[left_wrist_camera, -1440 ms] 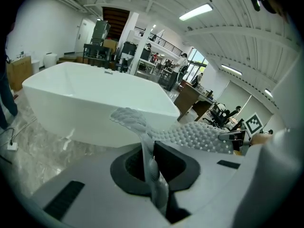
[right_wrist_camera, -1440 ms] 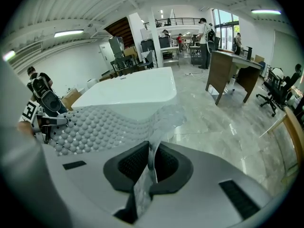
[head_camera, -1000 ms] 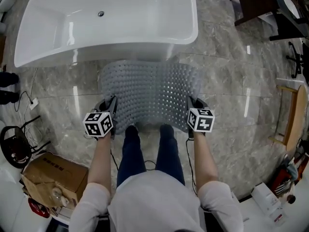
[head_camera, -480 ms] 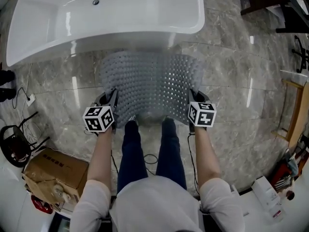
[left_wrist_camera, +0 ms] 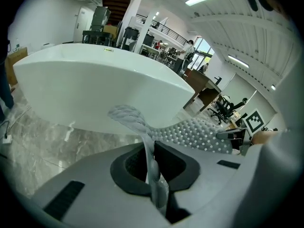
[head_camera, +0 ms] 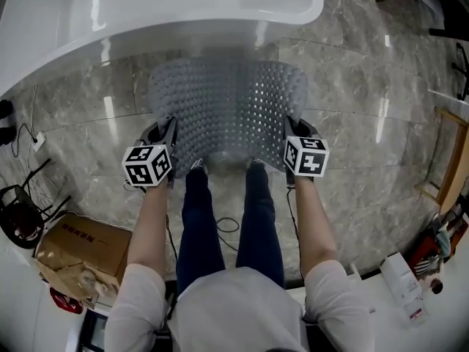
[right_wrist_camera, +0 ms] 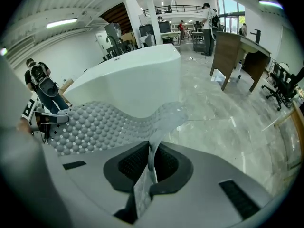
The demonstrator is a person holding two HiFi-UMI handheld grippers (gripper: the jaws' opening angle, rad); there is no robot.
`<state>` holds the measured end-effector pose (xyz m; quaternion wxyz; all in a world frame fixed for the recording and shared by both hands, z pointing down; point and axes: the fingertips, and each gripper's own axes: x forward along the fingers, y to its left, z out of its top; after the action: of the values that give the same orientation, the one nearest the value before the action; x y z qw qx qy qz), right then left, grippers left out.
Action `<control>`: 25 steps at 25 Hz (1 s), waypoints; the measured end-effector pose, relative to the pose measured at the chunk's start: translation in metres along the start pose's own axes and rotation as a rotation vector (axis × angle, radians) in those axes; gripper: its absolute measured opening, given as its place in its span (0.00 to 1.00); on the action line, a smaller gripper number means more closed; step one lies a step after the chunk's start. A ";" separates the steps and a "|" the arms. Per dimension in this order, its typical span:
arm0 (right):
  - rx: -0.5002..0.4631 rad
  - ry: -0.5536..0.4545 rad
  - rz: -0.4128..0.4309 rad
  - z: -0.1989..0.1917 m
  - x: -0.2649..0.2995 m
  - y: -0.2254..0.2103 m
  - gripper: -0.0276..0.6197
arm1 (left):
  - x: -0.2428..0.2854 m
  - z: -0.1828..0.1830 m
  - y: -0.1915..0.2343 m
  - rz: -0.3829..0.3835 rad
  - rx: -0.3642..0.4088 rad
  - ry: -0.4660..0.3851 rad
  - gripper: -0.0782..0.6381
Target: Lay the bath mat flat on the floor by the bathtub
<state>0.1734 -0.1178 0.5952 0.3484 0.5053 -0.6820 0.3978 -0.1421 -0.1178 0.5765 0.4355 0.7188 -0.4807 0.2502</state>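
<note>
No legible text or labels anywhere

r tongs (right_wrist_camera: pixel 151 167) clamp mat (right_wrist_camera: pixel 102 125) edge, tub (right_wrist_camera: pixel 130 75) behind.

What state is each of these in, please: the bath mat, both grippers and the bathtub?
bath mat: held up, wavy, not yet flat
left gripper: shut on the bath mat's left edge
right gripper: shut on the bath mat's right edge
bathtub: empty

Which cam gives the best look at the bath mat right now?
Head view: nearly the whole bath mat shows, spread between the left gripper and right gripper beside the bathtub. Each gripper view shows only the pinched edge and part of the bumpy surface.
</note>
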 end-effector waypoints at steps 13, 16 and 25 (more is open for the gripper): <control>-0.012 0.043 -0.012 -0.026 0.060 -0.019 0.11 | 0.056 -0.025 0.024 0.000 -0.015 0.027 0.17; -0.020 0.048 -0.019 -0.032 0.074 -0.022 0.11 | 0.069 -0.033 0.030 0.008 -0.025 0.027 0.17; -0.030 0.065 -0.018 -0.043 0.123 -0.034 0.11 | 0.109 -0.061 0.054 0.027 -0.019 0.050 0.17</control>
<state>0.1796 -0.1357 0.7283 0.3815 0.4931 -0.6715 0.4005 -0.1430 -0.1249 0.7121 0.4508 0.7014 -0.4817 0.2695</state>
